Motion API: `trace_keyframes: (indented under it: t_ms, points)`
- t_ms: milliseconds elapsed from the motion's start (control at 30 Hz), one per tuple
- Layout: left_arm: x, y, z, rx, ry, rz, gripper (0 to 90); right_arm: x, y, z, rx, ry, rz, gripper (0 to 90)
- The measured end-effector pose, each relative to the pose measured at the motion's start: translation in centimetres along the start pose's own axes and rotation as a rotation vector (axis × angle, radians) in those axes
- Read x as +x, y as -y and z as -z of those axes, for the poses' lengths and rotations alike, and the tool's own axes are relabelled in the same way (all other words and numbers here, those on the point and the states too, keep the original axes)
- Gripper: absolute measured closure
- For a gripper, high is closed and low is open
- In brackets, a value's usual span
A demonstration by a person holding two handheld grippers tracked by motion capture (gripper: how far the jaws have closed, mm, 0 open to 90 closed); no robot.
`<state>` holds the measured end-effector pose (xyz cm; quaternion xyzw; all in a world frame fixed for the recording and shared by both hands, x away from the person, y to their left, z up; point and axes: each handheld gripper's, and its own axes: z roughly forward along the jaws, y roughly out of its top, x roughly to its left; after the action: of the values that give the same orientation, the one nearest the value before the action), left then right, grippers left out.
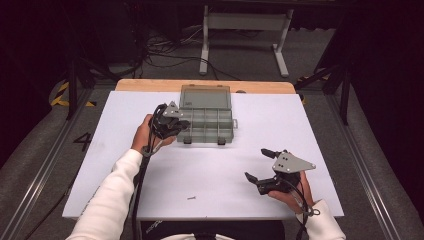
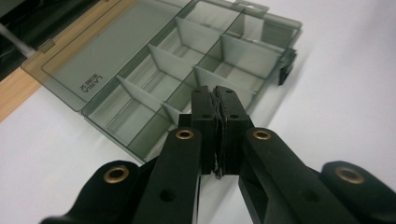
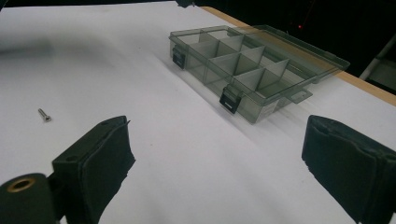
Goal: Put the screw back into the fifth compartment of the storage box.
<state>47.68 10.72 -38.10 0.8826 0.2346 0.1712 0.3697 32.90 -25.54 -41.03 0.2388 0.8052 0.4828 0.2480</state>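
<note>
Compartment box (image 1: 206, 118): smoky grey plastic, lid thrown back flat, sitting at the far middle of the white tabletop (image 1: 280, 125), its hinge side toward the wooden edge strip (image 1: 150, 85).

Left tongs (image 2: 215, 100): pressed together, pads meeting, with what looks like only frayed pad lining in the seam; nothing gripped that can be made out. They hang just above the box's near left corner. Right tongs (image 3: 215, 168): spread wide and empty, held low over bare tabletop at the near right, well apart from the box.

Judgement: the work in hand appears to be sorting small hardware into the box. A single screw (image 1: 191, 198) lies loose near the front edge, between the two hands. The next move likely calls for the spread right tongs to turn toward that screw and pinch it squarely, since it is small and lies flat.

View differences: the left gripper view gives the divider walls (image 2: 161, 63) and the lid's moulded lettering; the right gripper view gives the two black front latches (image 3: 229, 99) and the screw (image 3: 44, 115); the high view gives both hands together.
</note>
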Motion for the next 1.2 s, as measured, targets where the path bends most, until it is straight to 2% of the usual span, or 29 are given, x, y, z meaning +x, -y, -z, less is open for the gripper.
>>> trace_keyframes:
  t_ms: [200, 300, 400, 500, 633, 967, 1200]
  points:
    - [0.8, 0.1, -1.2, 0.020, -0.017, 0.027, 87.9, 0.2, -0.1, 0.1, -0.038, 0.026, 0.008, 6.7]
    - [1.0, 0.0, -1.8, 0.037, -0.019, 0.034, 87.9, 0.2, 0.0, 0.0, -0.039, 0.028, 0.013, 7.3]
    - [1.0, 0.1, -2.5, 0.076, -0.023, 0.020, 87.9, 0.2, 0.0, 0.0, -0.031, 0.026, 0.016, 7.5]
    - [1.2, 0.4, -3.1, 0.080, -0.022, 0.045, 87.9, 0.3, 0.1, -0.1, -0.024, 0.026, 0.020, 7.8]
    - [1.2, 0.5, -3.8, 0.101, -0.032, 0.044, 87.8, 0.3, 0.2, -0.2, -0.015, 0.020, 0.020, 8.0]
    - [1.5, 1.2, -4.7, 0.112, -0.038, 0.065, 87.7, 0.4, 0.2, -0.4, 0.003, 0.008, 0.032, 8.9]
    - [1.5, 1.3, -4.7, 0.107, -0.036, 0.066, 87.1, 0.4, 0.3, -0.5, 0.005, 0.003, 0.029, 9.0]
